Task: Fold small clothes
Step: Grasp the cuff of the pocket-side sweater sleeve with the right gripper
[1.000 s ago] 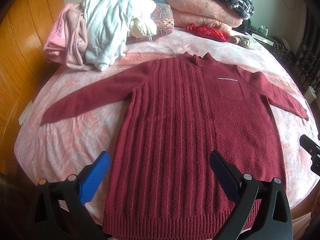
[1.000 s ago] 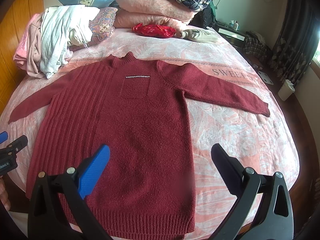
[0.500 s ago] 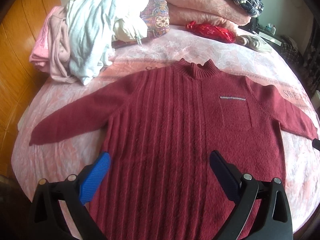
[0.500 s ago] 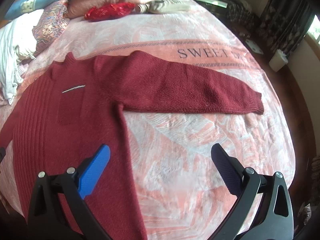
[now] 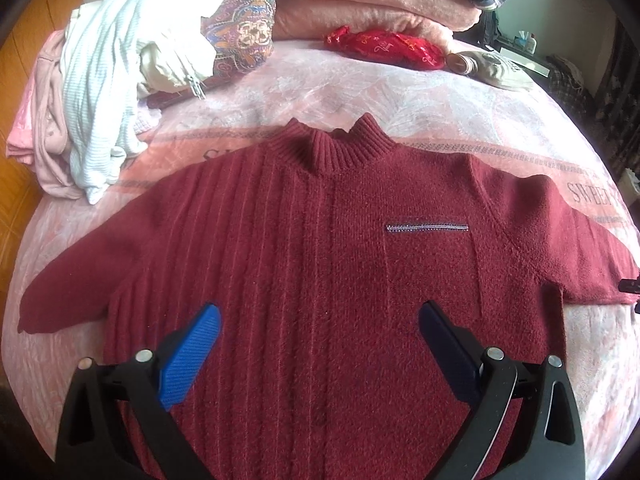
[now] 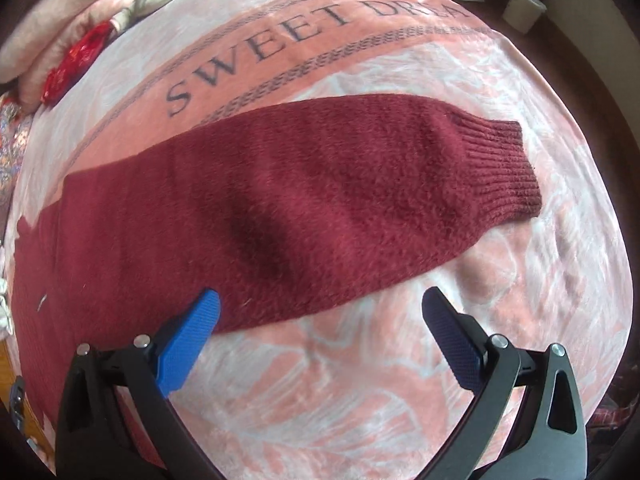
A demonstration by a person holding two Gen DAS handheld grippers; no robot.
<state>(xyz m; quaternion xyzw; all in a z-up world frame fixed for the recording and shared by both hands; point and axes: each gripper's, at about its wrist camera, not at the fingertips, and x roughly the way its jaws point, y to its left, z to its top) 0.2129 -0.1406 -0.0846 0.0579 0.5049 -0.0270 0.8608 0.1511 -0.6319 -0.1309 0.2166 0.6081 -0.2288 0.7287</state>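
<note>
A dark red knitted sweater [image 5: 320, 264] lies flat, front up, on a pink bed, both sleeves spread out. My left gripper [image 5: 320, 316] hovers open over its chest, below the collar [image 5: 340, 148] and the small zip pocket [image 5: 426, 227]. My right gripper [image 6: 320, 302] stands open just above the lower edge of the sweater's right sleeve [image 6: 320, 200], whose ribbed cuff [image 6: 504, 168] points right. Nothing is held between either pair of fingers.
A heap of white and pink clothes [image 5: 92, 92] sits at the back left beside a patterned pillow [image 5: 244, 28]. Folded pink blankets [image 5: 360, 0], a red bag [image 5: 384, 46] and a cap [image 5: 492, 68] lie at the back. The bedspread [image 6: 360, 380] curves down to the bed's edge at right.
Both grippers have moved forward over the bed: the left from the hem up to the chest, the right out to the right sleeve. Both stayed open.
</note>
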